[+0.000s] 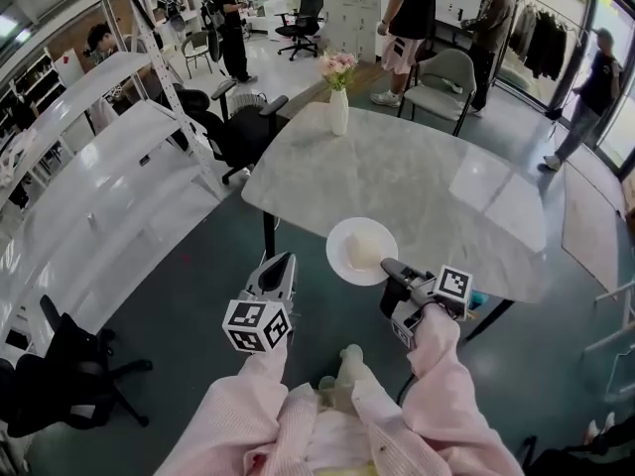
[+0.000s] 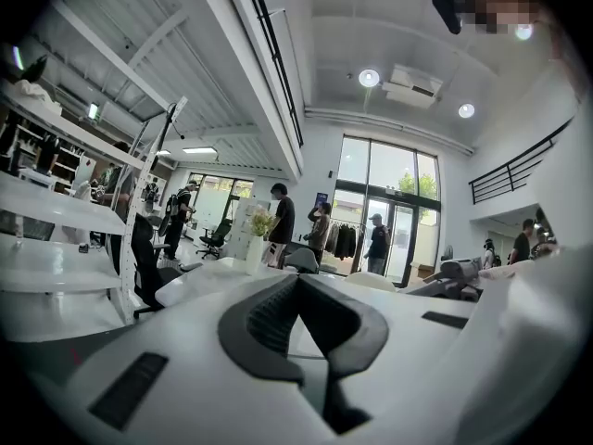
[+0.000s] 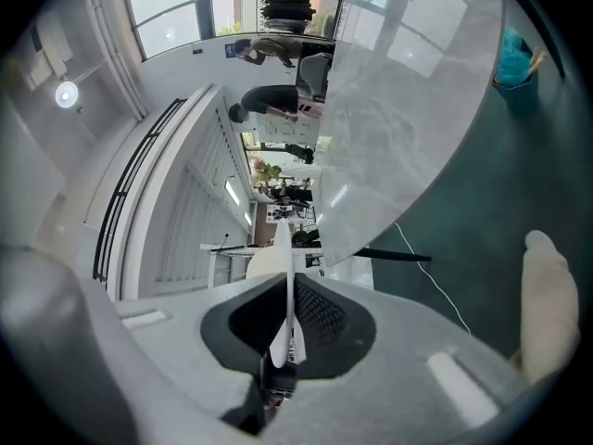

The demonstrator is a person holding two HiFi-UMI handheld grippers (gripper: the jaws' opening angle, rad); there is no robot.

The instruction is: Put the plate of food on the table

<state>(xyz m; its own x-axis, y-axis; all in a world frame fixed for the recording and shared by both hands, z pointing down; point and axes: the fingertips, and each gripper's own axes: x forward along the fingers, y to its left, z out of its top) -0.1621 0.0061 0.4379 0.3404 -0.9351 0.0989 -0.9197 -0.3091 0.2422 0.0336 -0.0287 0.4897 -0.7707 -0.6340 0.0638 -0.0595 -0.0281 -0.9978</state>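
The plate is white, round and shallow, and carries a single pale, cream-coloured mound of food. It sits at lower centre of the head view, overlapping the near edge of the pale marble-patterned worktop; you cannot tell from here whether it rests on the stone or is just above it. Your right gripper has its jaws clamped on the plate's near rim. In the right gripper view that rim shows edge-on as a thin white blade pinched between the dark pads. Your left gripper is to the left of the plate, apart from it, over the dark green floor, with its jaws together and nothing between them. Each gripper's cube shows black-and-white square markers. Towards the upper centre, at the worktop's far end, a white vase holds pink flowers.
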